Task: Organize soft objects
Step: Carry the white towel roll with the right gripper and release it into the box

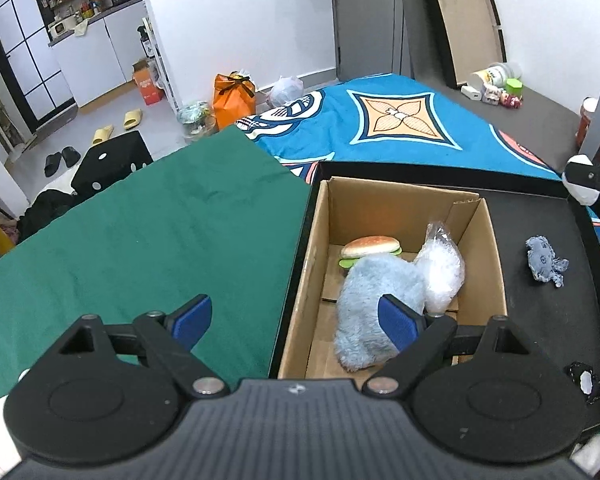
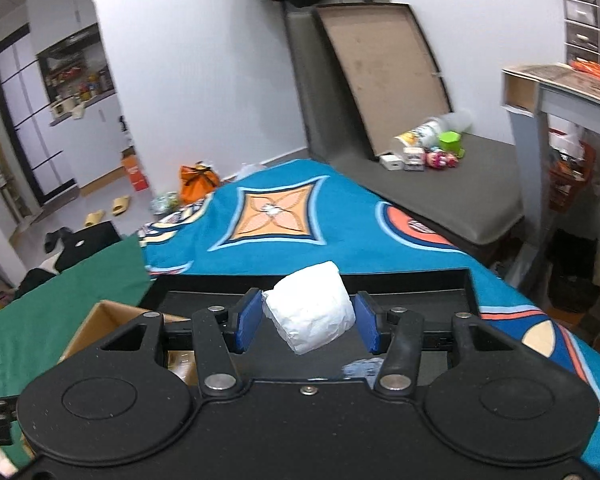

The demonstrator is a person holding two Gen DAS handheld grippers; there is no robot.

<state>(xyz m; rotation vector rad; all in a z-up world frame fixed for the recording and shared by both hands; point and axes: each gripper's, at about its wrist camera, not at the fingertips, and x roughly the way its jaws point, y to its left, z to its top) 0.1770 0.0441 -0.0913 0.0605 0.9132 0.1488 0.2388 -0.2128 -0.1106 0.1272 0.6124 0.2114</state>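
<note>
A cardboard box stands in a black tray. It holds a fluffy blue plush, a toy burger and a clear bag of white filling. My left gripper is open and empty above the box's near left wall. My right gripper is shut on a white soft roll held above the tray; the roll also shows at the right edge of the left wrist view. A small blue-grey plush lies on the tray to the right of the box.
A green cloth covers the surface left of the tray. A blue patterned blanket lies behind. A black-and-white scrap lies at the tray's near right. Floor clutter and slippers are far left.
</note>
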